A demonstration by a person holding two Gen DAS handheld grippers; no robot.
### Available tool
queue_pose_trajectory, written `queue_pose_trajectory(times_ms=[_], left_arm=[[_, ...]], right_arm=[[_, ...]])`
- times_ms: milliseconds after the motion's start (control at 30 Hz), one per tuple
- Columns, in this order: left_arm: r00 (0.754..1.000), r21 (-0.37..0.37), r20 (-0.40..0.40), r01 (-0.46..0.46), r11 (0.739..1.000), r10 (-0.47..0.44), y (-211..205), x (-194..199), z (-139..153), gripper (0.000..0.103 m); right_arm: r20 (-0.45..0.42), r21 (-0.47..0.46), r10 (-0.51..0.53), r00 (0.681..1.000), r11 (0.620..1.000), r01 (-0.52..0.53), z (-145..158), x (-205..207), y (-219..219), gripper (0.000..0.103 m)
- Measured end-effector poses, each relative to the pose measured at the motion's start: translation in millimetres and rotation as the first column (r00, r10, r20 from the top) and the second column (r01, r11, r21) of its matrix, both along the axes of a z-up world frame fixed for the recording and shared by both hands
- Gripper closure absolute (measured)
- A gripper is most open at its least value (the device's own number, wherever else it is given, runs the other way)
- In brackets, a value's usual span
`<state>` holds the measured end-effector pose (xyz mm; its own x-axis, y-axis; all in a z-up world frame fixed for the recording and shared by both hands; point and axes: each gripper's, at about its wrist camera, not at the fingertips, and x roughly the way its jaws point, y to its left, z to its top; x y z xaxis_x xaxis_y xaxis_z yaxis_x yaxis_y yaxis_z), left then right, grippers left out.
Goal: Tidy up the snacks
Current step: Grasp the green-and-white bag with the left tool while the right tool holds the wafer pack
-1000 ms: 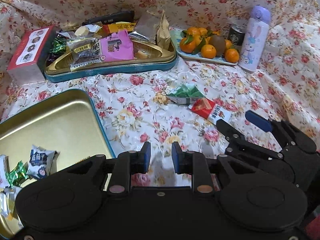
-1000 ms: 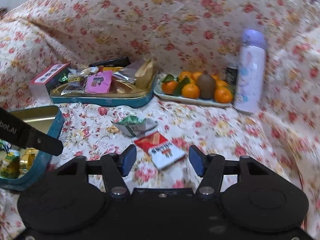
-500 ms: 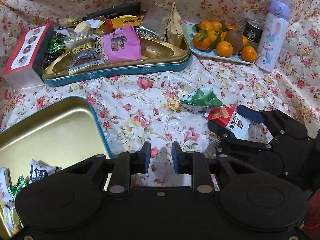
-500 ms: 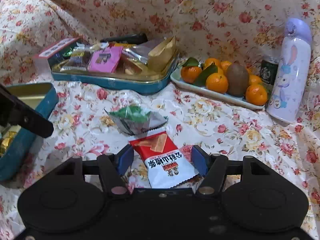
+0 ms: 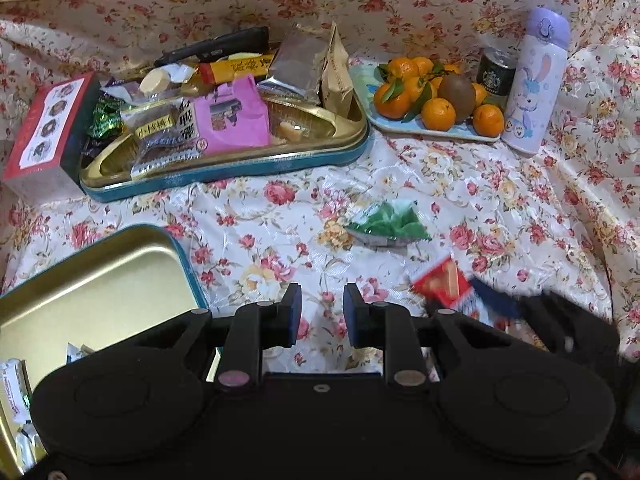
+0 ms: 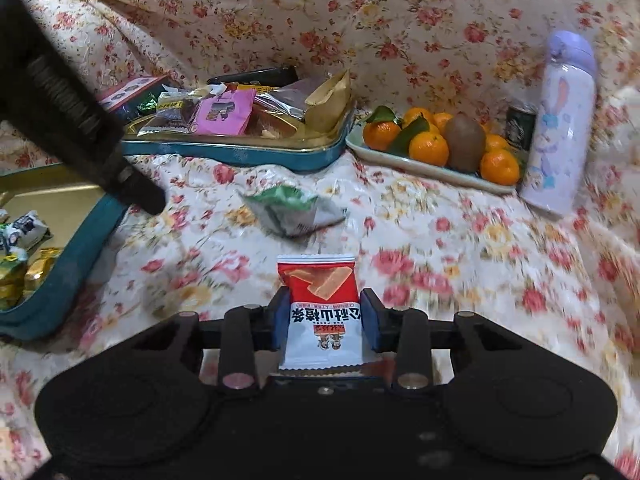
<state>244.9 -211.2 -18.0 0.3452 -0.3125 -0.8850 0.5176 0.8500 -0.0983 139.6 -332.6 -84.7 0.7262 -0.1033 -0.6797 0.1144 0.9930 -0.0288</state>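
Right gripper (image 6: 323, 316) closing on a red-and-white snack packet (image 6: 320, 312) over the flowered cloth.

Its jaws are closing, and the blue pads (image 6: 370, 320) sit against both sides of the packet, which lies on the floral cloth (image 6: 460, 248) just in front of a crumpled green wrapper (image 6: 294, 210). The left gripper (image 5: 319, 314) hangs with its jaws narrowly apart and nothing between them, beside a gold tin (image 5: 120, 264) holding a few sweets. Farther back stand a heaped snack tray (image 5: 240, 168), a plate of oranges (image 5: 436, 130), a can (image 5: 496, 74) and a lilac bottle (image 5: 534, 84). The same cloth drapes up behind everything.
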Motion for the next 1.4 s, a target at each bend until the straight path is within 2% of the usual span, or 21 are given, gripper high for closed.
queue_pose_trajectory(times_ms=[267,433,1167,1400], left_arm=[[0.999,-0.020,0.042,0.035,0.999,-0.034,-21,10,13,0.070],[0.994,0.015,0.088,0.068,0.998,-0.069,-39,14,11,0.070],[0.984,0.090,0.112,0.130,0.987,-0.140,-77,11,-4,0.069],[0.989,0.103,0.095,0.108,0.989,-0.117,-82,23,-11,0.069]], right_arm=[[0.063,-0.023,-0.097,0.993,0.995,0.098,-5,-32,19,0.064],[0.107,-0.063,-0.112,0.988,0.991,0.119,-11,-36,26,0.063],[0.107,-0.024,-0.115,0.988,0.993,0.118,-10,-35,21,0.061],[0.107,-0.012,-0.118,0.987,0.993,0.120,-11,-35,20,0.060]])
